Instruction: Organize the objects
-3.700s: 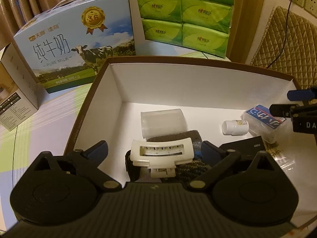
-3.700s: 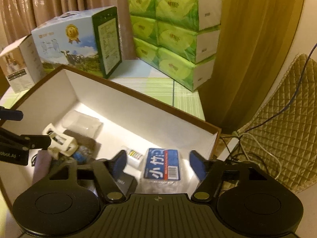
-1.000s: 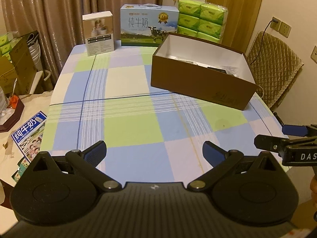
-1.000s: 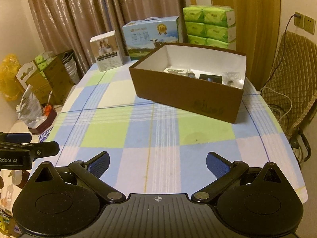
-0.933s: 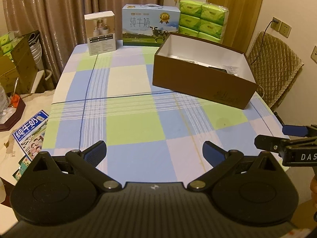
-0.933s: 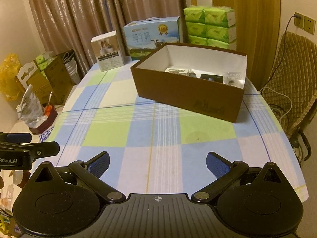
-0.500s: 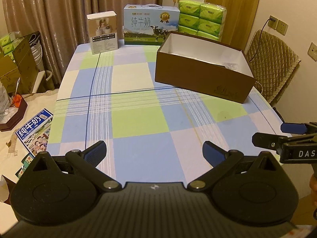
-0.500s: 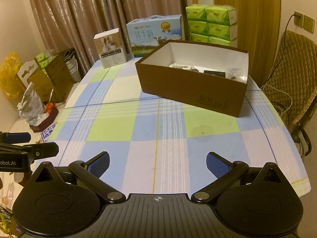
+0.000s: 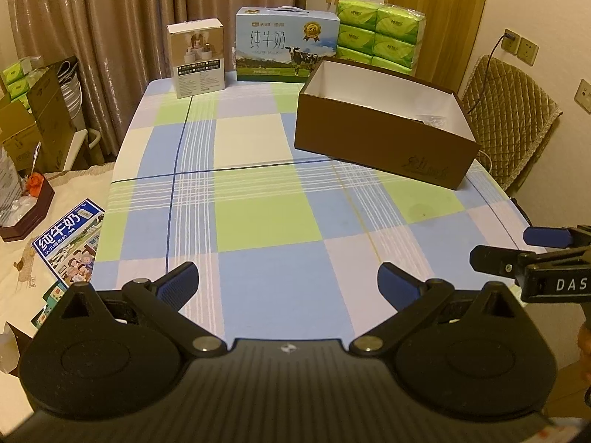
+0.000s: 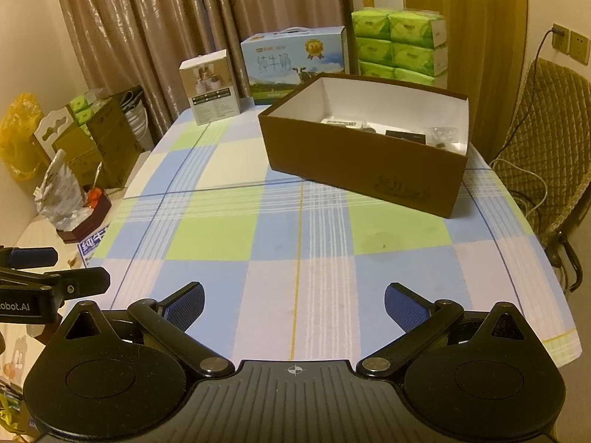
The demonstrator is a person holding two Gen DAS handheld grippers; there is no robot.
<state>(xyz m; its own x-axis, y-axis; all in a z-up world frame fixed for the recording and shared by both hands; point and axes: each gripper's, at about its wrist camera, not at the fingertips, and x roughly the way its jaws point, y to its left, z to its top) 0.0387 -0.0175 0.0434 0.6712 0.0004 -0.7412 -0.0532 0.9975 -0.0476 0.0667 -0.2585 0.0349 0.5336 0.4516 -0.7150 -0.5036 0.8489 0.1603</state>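
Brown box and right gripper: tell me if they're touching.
Apart. In the right wrist view the right gripper has its jaws spread and empty at the table's near end, with checked tablecloth showing between it and the brown box.

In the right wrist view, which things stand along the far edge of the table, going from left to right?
Small white box → blue milk carton → stack of green tissue packs. The brown box stands nearer, in front of the last two.

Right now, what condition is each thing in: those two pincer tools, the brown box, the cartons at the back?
left gripper: fingers open, holding nothing
right gripper: fingers open, holding nothing
brown box: lidless, upright on the table, small items inside
milk carton: closed, upright
small white carton: closed, upright
green tissue packs: stacked, wrapped
checked tablecloth: flat
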